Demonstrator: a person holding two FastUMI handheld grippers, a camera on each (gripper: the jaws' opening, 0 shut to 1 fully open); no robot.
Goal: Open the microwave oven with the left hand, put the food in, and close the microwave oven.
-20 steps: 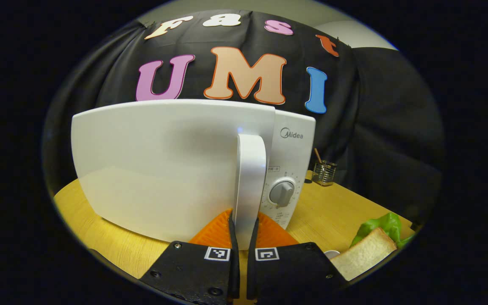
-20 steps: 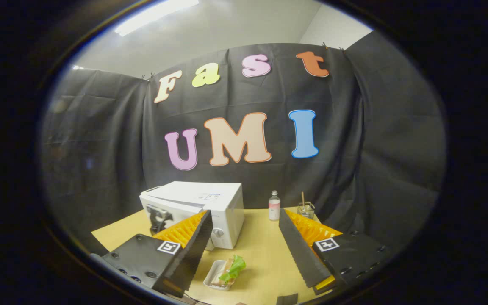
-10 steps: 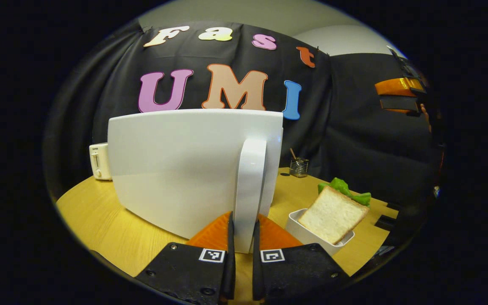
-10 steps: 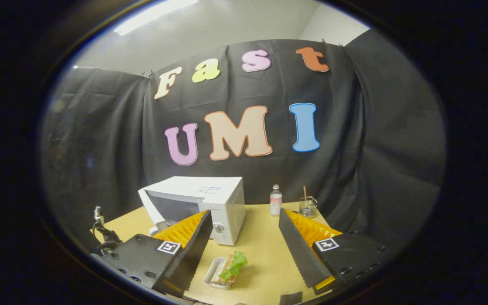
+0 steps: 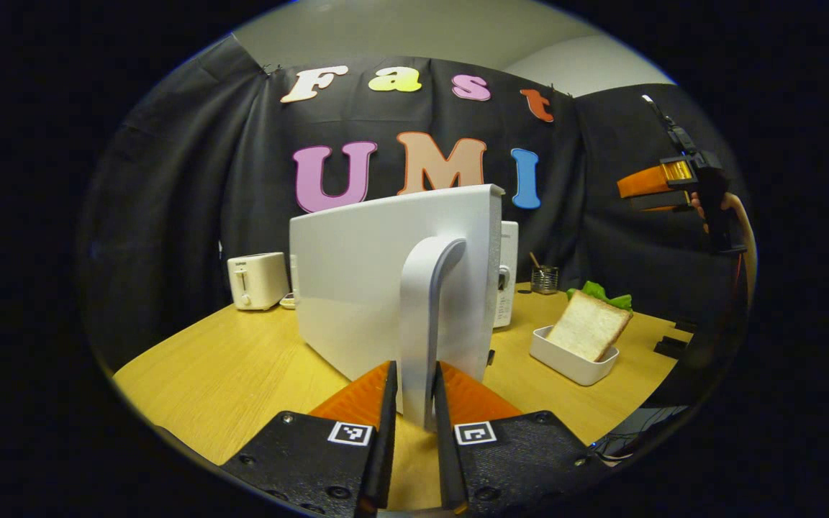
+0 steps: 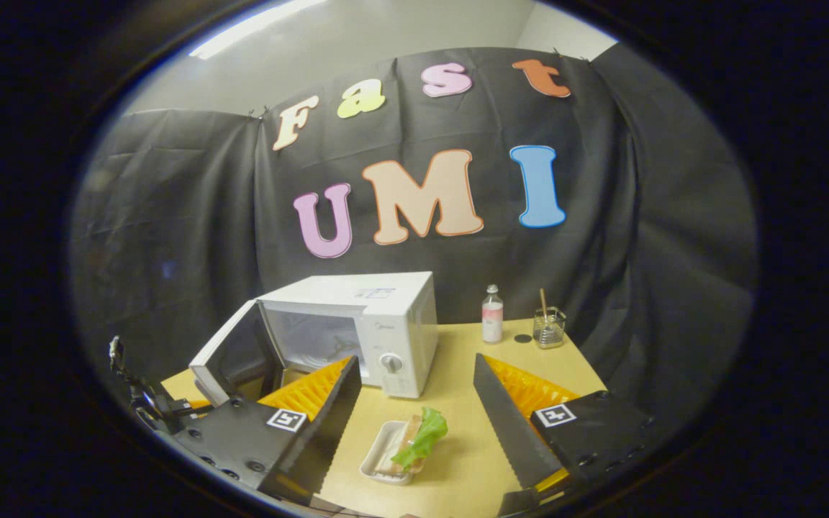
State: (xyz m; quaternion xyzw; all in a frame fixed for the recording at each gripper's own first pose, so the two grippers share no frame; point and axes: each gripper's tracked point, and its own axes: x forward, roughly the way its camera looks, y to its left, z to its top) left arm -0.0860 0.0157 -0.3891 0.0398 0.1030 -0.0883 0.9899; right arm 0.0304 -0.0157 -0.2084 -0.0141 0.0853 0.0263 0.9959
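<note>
- The microwave oven [image 6: 357, 327] stood on the table [image 6: 458, 403], its door [image 5: 393, 280] swung wide open towards the left, the cavity exposed in the right gripper view.
- The door's upright handle [image 5: 422, 316] sat between the jaws of the left gripper [image 5: 410, 432], which were clamped on its lower end.
- The food, a sandwich [image 6: 414, 442] with lettuce, lay in a white tray [image 6: 378, 464] on the table in front of the oven, near its control side.
- The right gripper [image 6: 414, 424] hung above the tray with its jaws wide apart, holding nothing.
- A toaster [image 5: 256, 279] stood beyond the door; a bottle [image 6: 491, 314] and a glass cup [image 6: 548, 327] stood near the back wall.
</note>
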